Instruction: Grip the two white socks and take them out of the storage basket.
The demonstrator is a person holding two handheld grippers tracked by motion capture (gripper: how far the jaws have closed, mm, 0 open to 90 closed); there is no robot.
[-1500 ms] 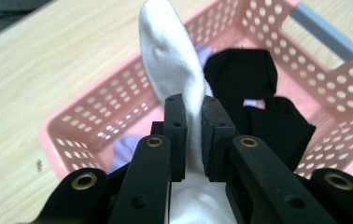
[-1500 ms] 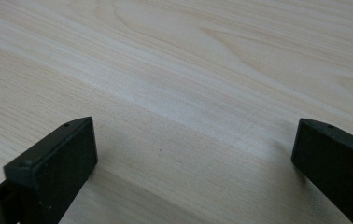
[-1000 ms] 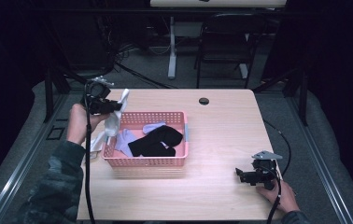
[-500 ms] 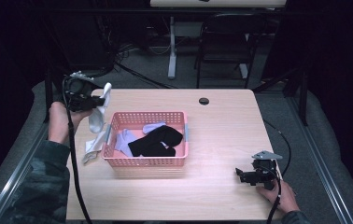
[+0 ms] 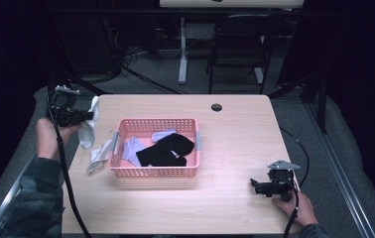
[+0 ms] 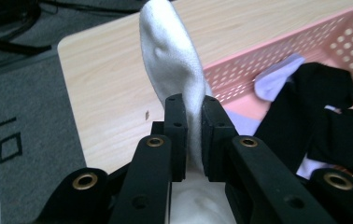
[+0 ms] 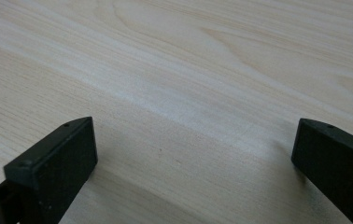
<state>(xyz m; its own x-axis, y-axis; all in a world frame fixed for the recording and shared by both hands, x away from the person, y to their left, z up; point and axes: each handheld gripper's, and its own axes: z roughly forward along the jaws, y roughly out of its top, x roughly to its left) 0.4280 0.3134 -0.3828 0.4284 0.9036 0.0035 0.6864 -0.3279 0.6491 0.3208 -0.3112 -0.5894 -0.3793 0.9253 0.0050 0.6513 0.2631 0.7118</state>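
One white sock [image 5: 87, 130] is out of the pink basket [image 5: 156, 172] and up in the air in your left gripper [image 5: 90, 116], pinched hard between the two black jaws, which the left gripper view shows pressed together on the fabric with the sock [image 6: 174, 70] standing up past them. It hangs beyond the basket's left wall, over the left edge of the worktop [image 5: 235, 144]. A second pale sock [image 5: 98, 156] lies flat on the worktop, just beside that same wall, so by my read two are out and the sorting is only partly done. Left inside the basket: a black sock [image 5: 168, 151] sprawled across the middle, a lavender one [image 5: 163, 134] near the back wall, and another pale piece [image 5: 132, 148] at the left end. Your left hand [image 5: 49, 136] is raised off the worktop, forearm coming in from the bottom left, gripper pointing right towards the basket. Your right gripper [image 5: 256, 185] sits low at the near right corner, well apart from the basket, jaws spread wide over bare wood and holding nothing; your right hand [image 5: 294, 206] rests behind it on the worktop. Whether the held sock pairs with the one lying flat I cannot tell.
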